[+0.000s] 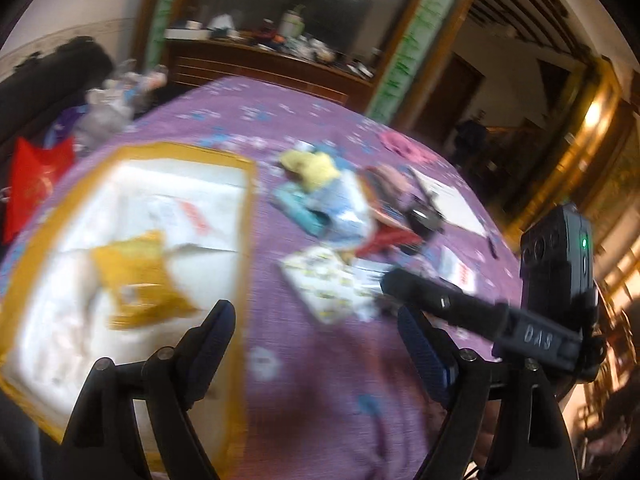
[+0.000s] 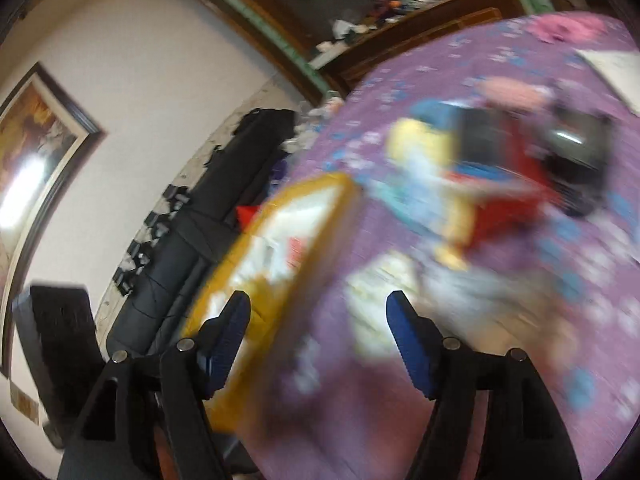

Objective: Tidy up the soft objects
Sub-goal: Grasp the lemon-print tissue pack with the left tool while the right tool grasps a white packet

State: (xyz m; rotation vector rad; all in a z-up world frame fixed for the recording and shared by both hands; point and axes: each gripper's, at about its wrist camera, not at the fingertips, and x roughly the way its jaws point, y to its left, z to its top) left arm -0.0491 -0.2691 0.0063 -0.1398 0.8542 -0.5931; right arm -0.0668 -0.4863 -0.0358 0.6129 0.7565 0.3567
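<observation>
A pile of soft items [image 1: 340, 196] in yellow, light blue, pink and red lies in the middle of a purple flowered bedspread [image 1: 312, 380]. A white cloth with small yellow prints [image 1: 332, 280] lies nearer. A yellow-rimmed open box [image 1: 132, 240] with a white lining holds a mustard-yellow piece [image 1: 136, 280]. My left gripper [image 1: 316, 328] is open and empty above the bedspread, right of the box. My right gripper [image 2: 318, 320] is open and empty over the box's right rim [image 2: 296, 264], with the pile [image 2: 460, 168] beyond. Both views are blurred.
The right gripper's black body [image 1: 480, 316] reaches in from the right in the left wrist view. A pink item [image 1: 404, 148] and white paper [image 1: 452, 204] lie at the far side. A red bag [image 1: 36, 184], dark couch [image 2: 224, 184] and wooden cabinet [image 1: 264, 64] stand beyond.
</observation>
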